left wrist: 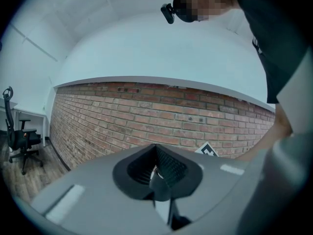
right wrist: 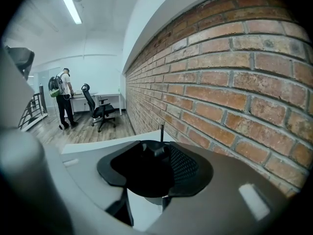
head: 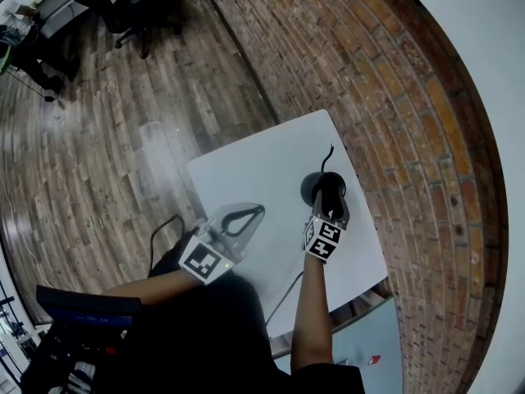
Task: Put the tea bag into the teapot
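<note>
A black teapot (head: 310,187) with a thin stick handle (head: 329,156) stands on the white table (head: 246,171), towards the brick-wall side. My right gripper (head: 322,190) is right on top of it. In the right gripper view the lid's black knob (right wrist: 154,149) sits between the jaw tips of the right gripper (right wrist: 154,145), which look shut on it, and the handle (right wrist: 161,131) sticks up behind. My left gripper (head: 257,212) hovers to the left of the pot, tilted upward. In its own view the left gripper (left wrist: 156,150) is shut, with a small white piece of the tea bag (left wrist: 155,172) pinched inside.
The brick wall (head: 369,80) runs along the table's far side. Wooden floor (head: 107,138) lies to the left, with office chairs (head: 131,11) farther off. A person (right wrist: 62,99) stands by a desk in the distance. A black cable (head: 164,228) hangs off the table's near-left edge.
</note>
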### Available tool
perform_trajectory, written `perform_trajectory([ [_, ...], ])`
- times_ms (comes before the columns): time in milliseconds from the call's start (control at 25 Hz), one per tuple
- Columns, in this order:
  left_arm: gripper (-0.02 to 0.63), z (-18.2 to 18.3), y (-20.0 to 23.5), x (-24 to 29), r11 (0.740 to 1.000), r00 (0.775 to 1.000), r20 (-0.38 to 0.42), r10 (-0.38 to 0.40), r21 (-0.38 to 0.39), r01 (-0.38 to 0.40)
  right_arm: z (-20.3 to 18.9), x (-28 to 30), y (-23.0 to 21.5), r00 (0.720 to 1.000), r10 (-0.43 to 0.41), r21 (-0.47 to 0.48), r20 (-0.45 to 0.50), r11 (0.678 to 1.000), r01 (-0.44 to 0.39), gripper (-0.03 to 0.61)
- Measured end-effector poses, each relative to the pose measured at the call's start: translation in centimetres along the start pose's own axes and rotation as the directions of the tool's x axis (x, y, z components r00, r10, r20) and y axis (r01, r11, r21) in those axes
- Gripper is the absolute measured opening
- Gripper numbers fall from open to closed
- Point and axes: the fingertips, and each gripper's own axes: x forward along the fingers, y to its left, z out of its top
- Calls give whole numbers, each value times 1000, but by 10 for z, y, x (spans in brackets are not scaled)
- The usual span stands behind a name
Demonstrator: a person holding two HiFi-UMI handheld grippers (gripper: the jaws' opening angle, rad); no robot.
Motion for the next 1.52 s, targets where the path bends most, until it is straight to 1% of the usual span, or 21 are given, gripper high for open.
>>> perform_trajectory([
  [360, 0, -3, -10, -17, 1000, 1000, 13, 9, 8, -9, 1, -10, 10, 999, 21, -3, 37, 1000, -21, 187],
  [680, 0, -4, -11, -14, 998, 999, 5, -53, -13, 53, 4, -24, 29, 999, -3, 44, 50, 999, 1, 187],
  [800, 0, -2, -9, -12, 997, 997, 16, -81, -19, 81, 0, -27, 41, 999, -13, 51, 30, 999, 12, 187],
  [920, 0, -3, -2, -13, 996, 996, 10, -92, -19, 92, -6, -26, 56, 1000, -9, 78, 15, 997, 7, 187],
  [1160, 0, -2, 16, -16, 996, 996, -2, -88, -25, 88, -18, -17, 75, 1000, 22, 168, -7, 986, -20, 187],
  [1520, 0, -1, 28, -20, 996, 996, -17, -83, -34, 83, -48, -16, 81, 998, 37, 223, -55, 975, -23, 186],
])
